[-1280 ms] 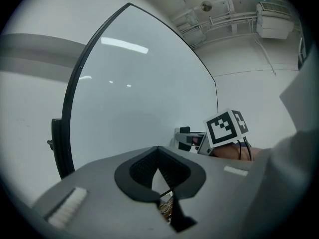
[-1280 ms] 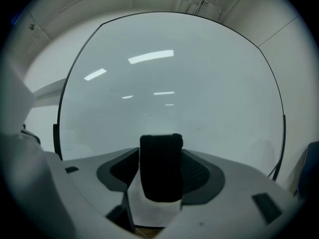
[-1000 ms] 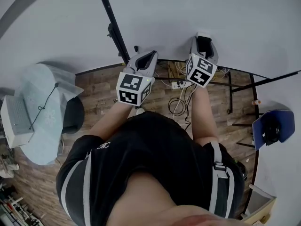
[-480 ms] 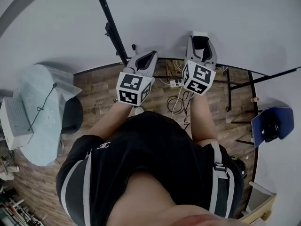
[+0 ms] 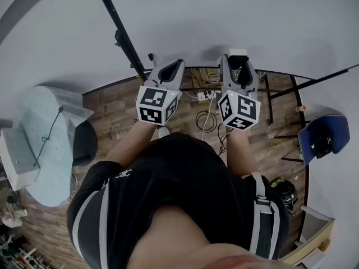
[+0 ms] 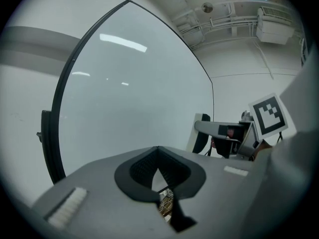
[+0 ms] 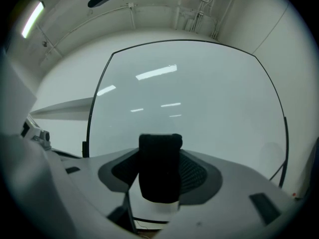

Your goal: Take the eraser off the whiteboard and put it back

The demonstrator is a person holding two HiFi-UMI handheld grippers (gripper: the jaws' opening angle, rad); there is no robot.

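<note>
My right gripper jaws clamp the eraser across its rigid body; I judge it light, felt soft. Left gripper jaws together, empty.

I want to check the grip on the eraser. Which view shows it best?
The right gripper view: the eraser fills the middle, clamped by the right gripper, black felt facing the camera. The head view shows only its white end; the left gripper view shows it small and side-on.
</note>
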